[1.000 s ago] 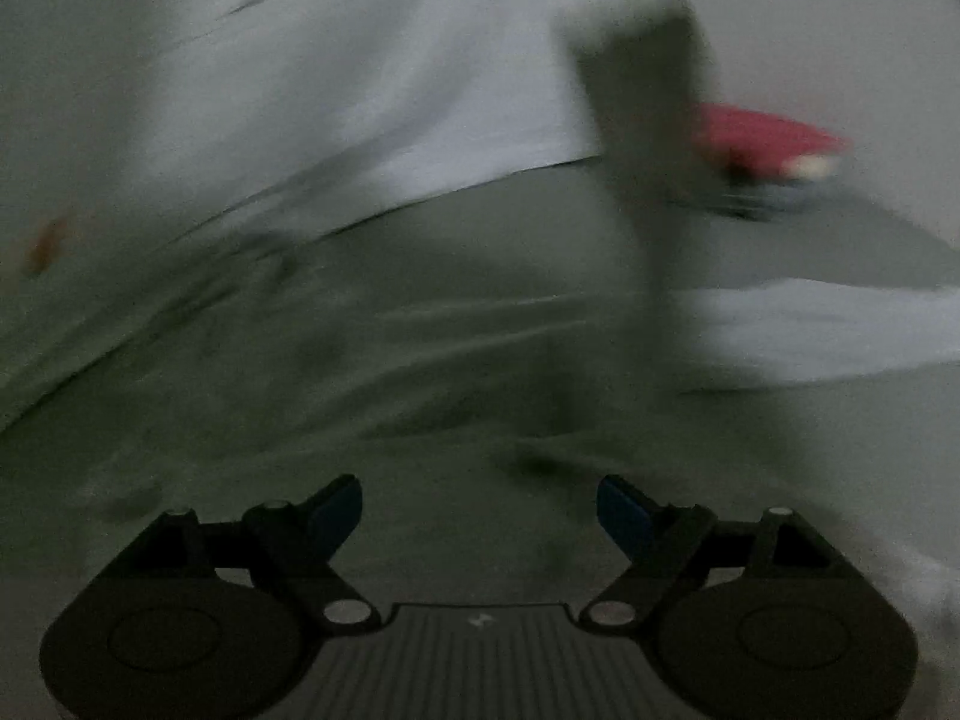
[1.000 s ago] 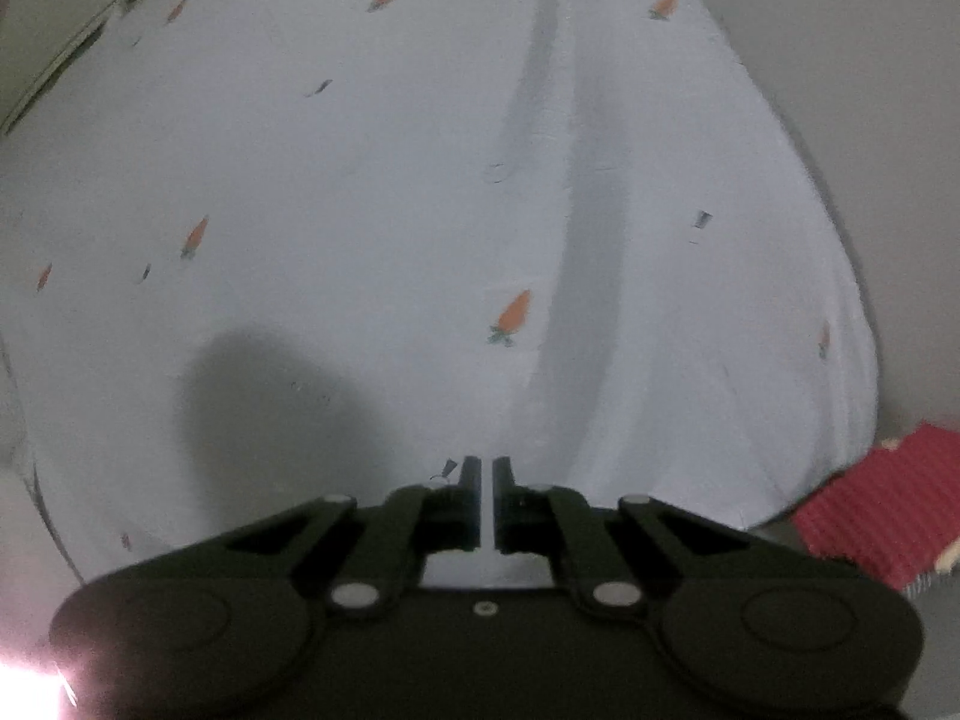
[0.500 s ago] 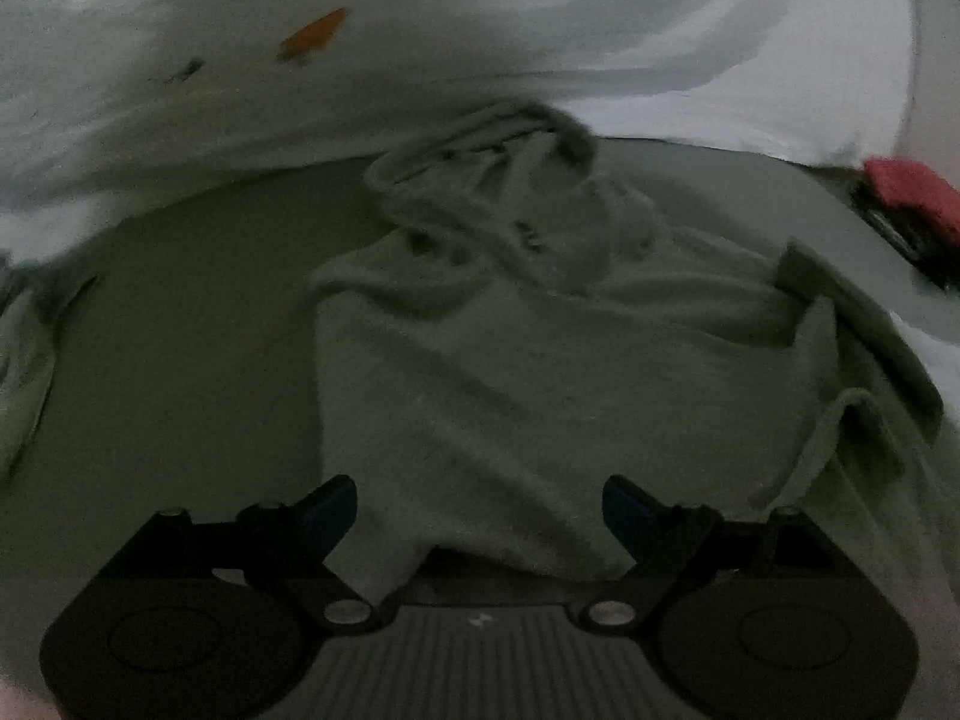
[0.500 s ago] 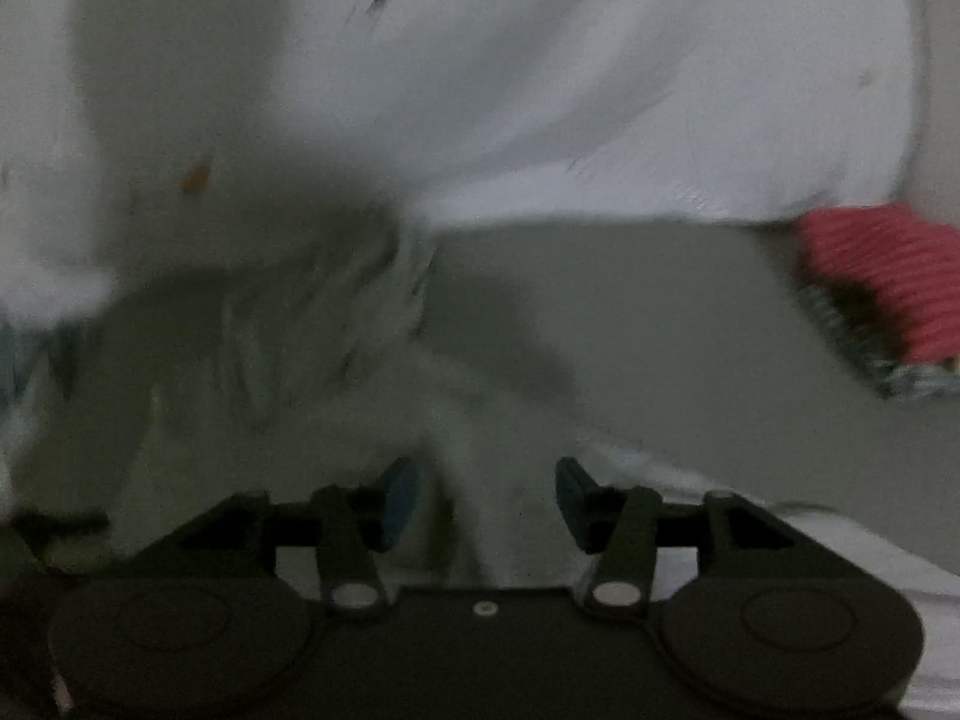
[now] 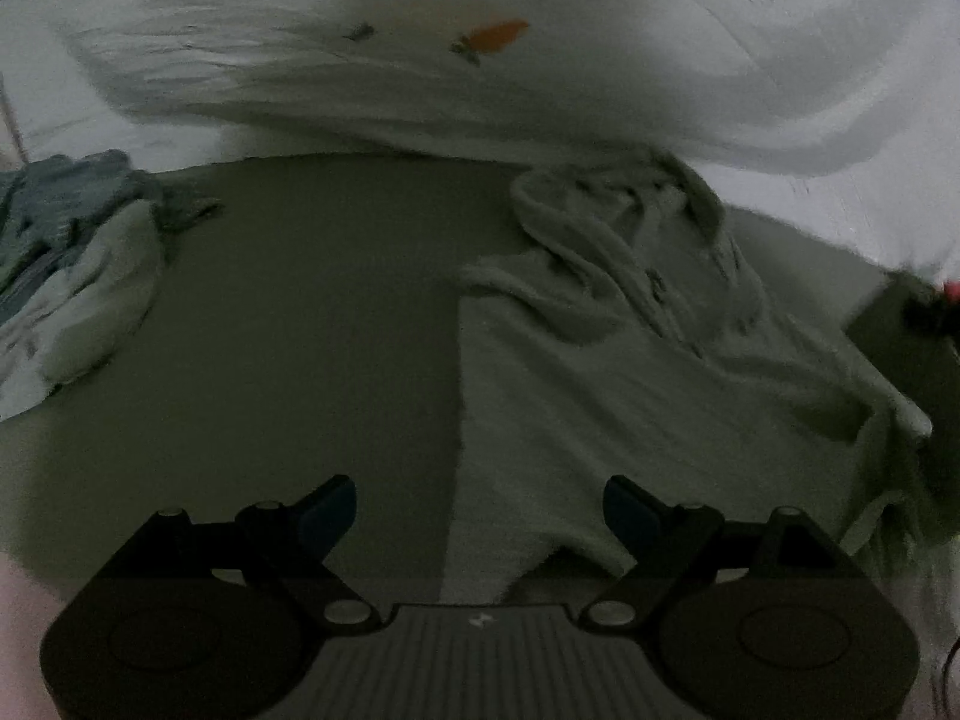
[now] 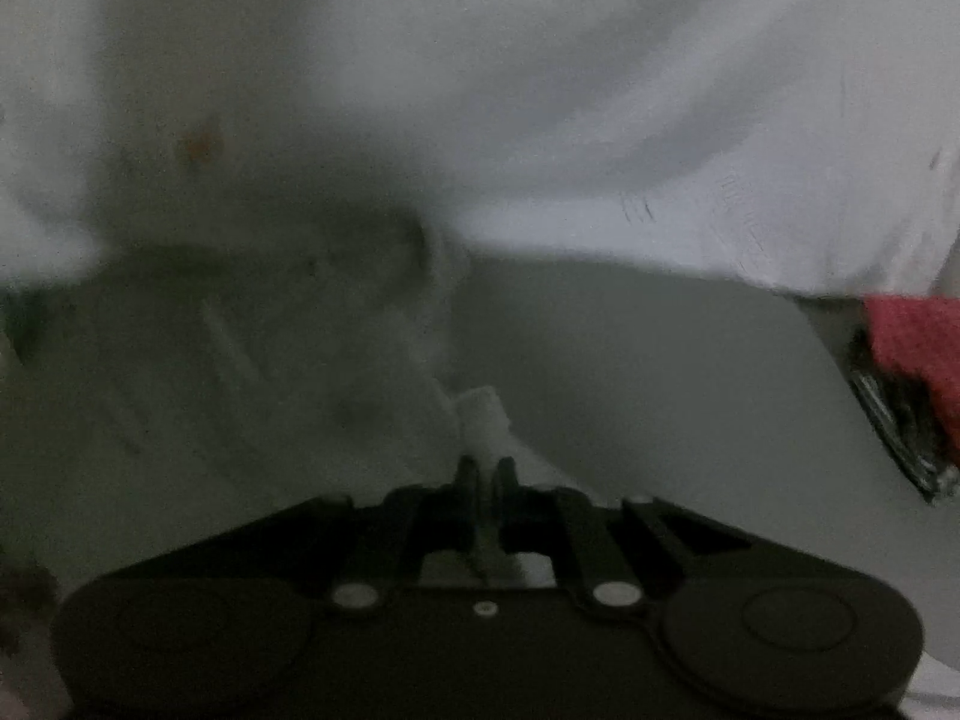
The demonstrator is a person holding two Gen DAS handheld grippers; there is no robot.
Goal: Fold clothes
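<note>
A grey-green fleece garment (image 5: pixel 630 360) lies crumpled on a grey surface (image 5: pixel 288 324), in the right half of the left wrist view. My left gripper (image 5: pixel 480 507) is open and empty, just above the garment's near left edge. My right gripper (image 6: pixel 485 471) is shut on a fold of the same pale fleece (image 6: pixel 480 414), which bunches up just past the fingertips; the right wrist view is blurred.
A white sheet with small carrot prints (image 5: pixel 492 36) fills the back of both views. A pile of blue-grey and pale clothes (image 5: pixel 72 264) lies at the left. A red knitted item (image 6: pixel 918 348) sits over a dark striped thing at the right edge.
My right gripper went from shut to open and is shut again, now on the fleece garment. My left gripper stayed open and swung left, so the garment now lies to the right.
</note>
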